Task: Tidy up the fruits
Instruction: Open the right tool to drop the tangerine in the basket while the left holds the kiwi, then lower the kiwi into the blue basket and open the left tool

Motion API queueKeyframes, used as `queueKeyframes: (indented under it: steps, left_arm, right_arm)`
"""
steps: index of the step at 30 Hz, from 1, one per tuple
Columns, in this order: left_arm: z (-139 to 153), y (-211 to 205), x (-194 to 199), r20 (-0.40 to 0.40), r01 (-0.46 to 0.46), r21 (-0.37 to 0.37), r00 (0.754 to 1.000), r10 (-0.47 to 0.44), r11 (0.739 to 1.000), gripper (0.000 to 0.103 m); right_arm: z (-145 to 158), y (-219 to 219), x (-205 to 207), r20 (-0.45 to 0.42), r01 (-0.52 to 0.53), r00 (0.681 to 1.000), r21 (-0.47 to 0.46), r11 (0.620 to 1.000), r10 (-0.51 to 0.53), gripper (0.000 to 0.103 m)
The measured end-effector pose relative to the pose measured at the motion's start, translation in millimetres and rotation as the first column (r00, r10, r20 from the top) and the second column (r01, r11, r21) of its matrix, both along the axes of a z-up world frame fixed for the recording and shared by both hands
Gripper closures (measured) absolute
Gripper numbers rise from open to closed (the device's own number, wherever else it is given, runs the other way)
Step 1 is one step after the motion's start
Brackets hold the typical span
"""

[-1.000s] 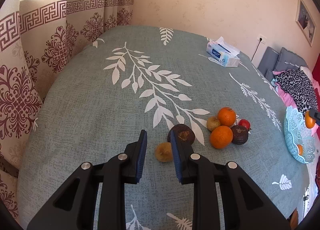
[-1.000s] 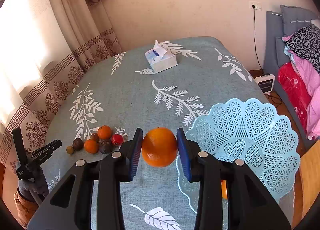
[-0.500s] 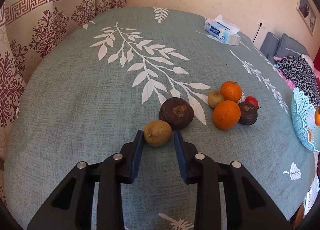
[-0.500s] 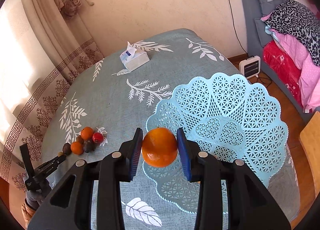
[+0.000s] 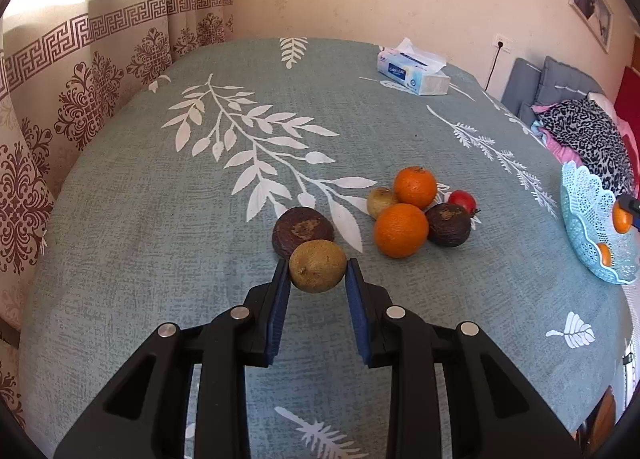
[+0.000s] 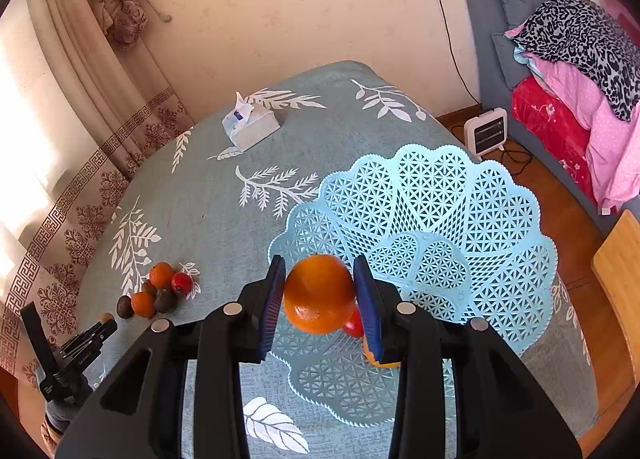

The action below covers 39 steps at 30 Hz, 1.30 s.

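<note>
My left gripper (image 5: 317,273) is shut on a small brown-yellow fruit (image 5: 317,266) and holds it just in front of a dark brown fruit (image 5: 302,231). Two oranges (image 5: 401,230), a small yellowish fruit (image 5: 381,201), another dark fruit (image 5: 448,224) and a small red fruit (image 5: 463,200) lie in a cluster to the right. My right gripper (image 6: 320,291) is shut on an orange (image 6: 319,293) above the near edge of the light blue lattice basket (image 6: 460,219). A red fruit (image 6: 354,324) and another orange (image 6: 378,359) lie in the basket under it.
A tissue box (image 5: 412,69) stands at the far side of the grey-green leaf-print tablecloth (image 5: 200,199). Curtains hang on the left. A sofa with bedding (image 6: 568,71) and a small heater (image 6: 486,131) stand beyond the table. A wooden chair (image 6: 620,279) is at the right.
My left gripper moved onto the brown-yellow fruit, closed on it and lifted it. My right gripper carried the orange from beside the basket to above its near part.
</note>
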<state>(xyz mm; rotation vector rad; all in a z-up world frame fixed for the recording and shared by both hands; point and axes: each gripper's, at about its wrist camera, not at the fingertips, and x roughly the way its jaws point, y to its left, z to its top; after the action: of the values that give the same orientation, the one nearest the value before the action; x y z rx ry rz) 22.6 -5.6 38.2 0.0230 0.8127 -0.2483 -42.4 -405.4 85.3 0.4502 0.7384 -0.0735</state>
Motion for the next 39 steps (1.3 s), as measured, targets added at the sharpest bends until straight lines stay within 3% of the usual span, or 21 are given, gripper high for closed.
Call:
queueKeyframes:
  steps: [12, 18, 21, 27, 39]
  left_arm:
    - [31, -68, -33, 0.065, 0.181, -0.009, 0.981, -0.180, 0.983, 0.074]
    - [46, -110, -44, 0.087, 0.294, -0.012, 0.952, -0.292, 0.956, 0.074]
    - [49, -133, -45, 0.080, 0.346, -0.020, 0.936, -0.343, 0.938, 0.074]
    - [45, -178, -44, 0.071, 0.422, -0.015, 0.905, -0.420, 0.907, 0.074]
    - [40, -245, -38, 0.047, 0.510, -0.018, 0.860, -0.508, 0.860, 0.074]
  right_arm:
    - [0, -18, -8, 0.022, 0.060, 0.998, 0.027, 0.998, -0.060, 0.066]
    - [3, -26, -17, 0.054, 0.107, 0.993, 0.014, 0.994, -0.107, 0.064]
    - [5, -29, -21, 0.073, 0.131, 0.989, -0.005, 0.991, -0.130, 0.054]
    - [6, -33, -29, 0.100, 0.167, 0.982, -0.041, 0.985, -0.162, 0.054]
    - [3, -34, -30, 0.112, 0.168, 0.980, -0.029, 0.985, -0.164, 0.054]
